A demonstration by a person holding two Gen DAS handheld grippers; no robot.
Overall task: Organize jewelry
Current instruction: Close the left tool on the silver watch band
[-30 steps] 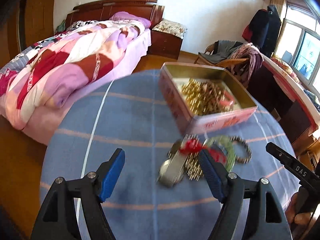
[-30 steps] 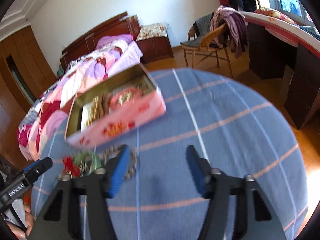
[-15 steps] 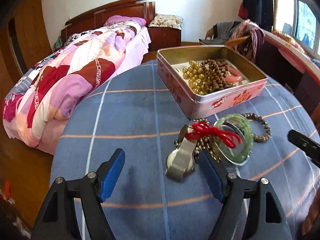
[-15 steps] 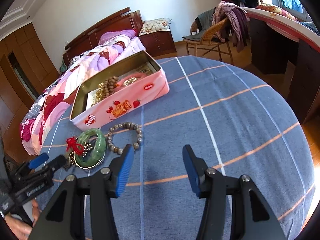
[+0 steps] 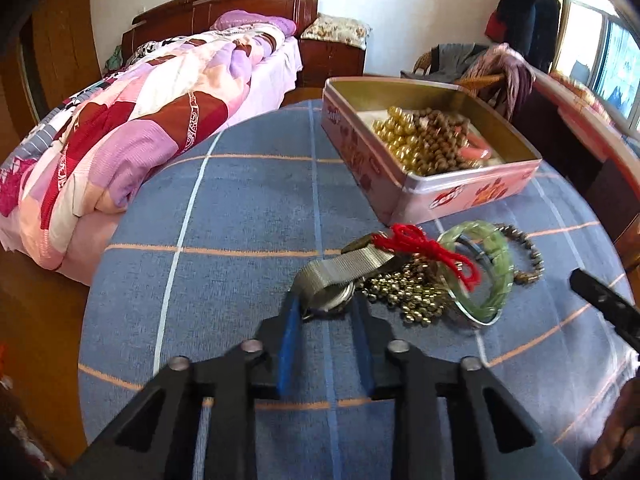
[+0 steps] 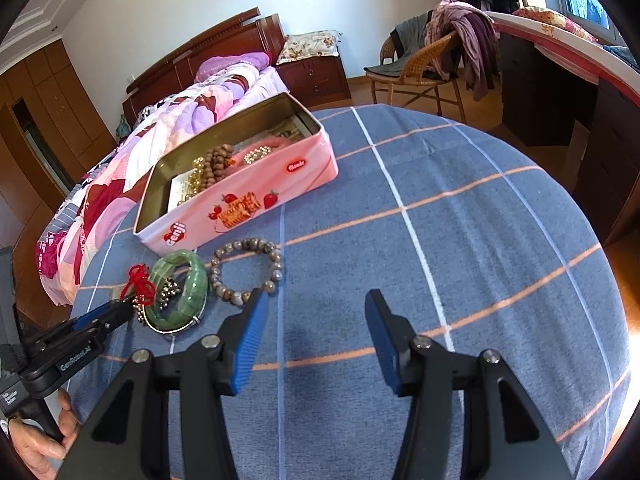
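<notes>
Blue-padded fingers of the left gripper [image 5: 325,312] have just been closing and now pinch the silver mesh-strap wristwatch [image 5: 334,278], whose face is mostly hidden between them. It lies on the blue checked surface [image 6: 440,216], touching a pile of small brass bells [image 5: 404,294], a red cord [image 5: 424,246] and a green jade bangle [image 6: 180,284]. Just beside these lies a brown bead bracelet [image 6: 248,268]; the pink biscuit tin [image 6: 240,200] behind holds beads. The right gripper [image 6: 316,332] hovers with fingers apart, empty.

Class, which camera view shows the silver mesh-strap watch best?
The left wrist view: the silver mesh-strap watch lies close up between the left gripper jaws, which have just been closing on it. In the right wrist view, the jewelry pile and that gripper hide it.
</notes>
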